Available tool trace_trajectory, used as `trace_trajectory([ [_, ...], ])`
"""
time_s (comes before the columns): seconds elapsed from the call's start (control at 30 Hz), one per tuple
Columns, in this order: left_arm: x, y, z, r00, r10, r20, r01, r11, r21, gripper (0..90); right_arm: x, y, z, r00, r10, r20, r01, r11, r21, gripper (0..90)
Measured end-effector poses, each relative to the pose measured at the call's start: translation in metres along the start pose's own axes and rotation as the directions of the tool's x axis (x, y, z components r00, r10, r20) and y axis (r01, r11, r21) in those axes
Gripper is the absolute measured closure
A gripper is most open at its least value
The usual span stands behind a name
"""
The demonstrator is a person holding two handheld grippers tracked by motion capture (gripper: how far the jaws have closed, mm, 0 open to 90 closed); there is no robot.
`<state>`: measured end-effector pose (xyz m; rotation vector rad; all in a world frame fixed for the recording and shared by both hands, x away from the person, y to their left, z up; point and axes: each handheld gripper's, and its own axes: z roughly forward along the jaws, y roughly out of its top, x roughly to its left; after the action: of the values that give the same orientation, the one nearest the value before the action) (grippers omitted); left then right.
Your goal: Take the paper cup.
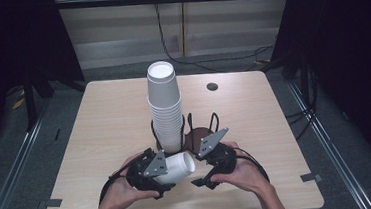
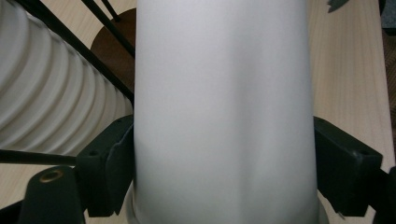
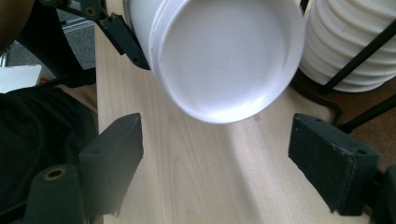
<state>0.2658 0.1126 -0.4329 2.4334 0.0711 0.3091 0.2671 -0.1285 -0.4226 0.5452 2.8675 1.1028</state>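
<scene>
- the high view gives you the whole layout: a tall stack of white paper cups stands in a black wire holder on a round brown base near the middle of the light wood table, with a small dark round hole in the tabletop farther back.
- your left gripper carries a single white paper cup lying on its side, its open mouth turned toward your right gripper.
- the left gripper view shows what the high view cannot: the cup's wall sits between the two black jaws, both pressing on it near the rim, with a slight dent in the wall. the jaws are clamped on the cup.
- that view also shows the ribbed rims of the stack close by, behind the black wires.
- the right gripper view looks into the cup's open mouth. the cup hangs above the table, beyond the jaws and apart from them; the jaws stand wide with only bare wood between them.
- no brand, label or writing can be read on the cups or grippers.
</scene>
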Motion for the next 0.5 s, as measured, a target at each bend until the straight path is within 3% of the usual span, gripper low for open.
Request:
trace_trajectory([
  [0.37,-0.003,0.002,0.008,0.9995,0.025,0.019,-0.026,0.9985,0.048,17.2,-0.002,0.0,0.006,0.9991,-0.002,-0.042,0.004,0.999,0.038,14.3],
  [0.5,-0.006,0.004,0.012,0.9985,0.038,0.039,-0.04,0.9975,0.059,17.2,-0.002,0.002,0.012,0.9992,-0.011,-0.038,0.014,0.996,0.088,14.4],
])
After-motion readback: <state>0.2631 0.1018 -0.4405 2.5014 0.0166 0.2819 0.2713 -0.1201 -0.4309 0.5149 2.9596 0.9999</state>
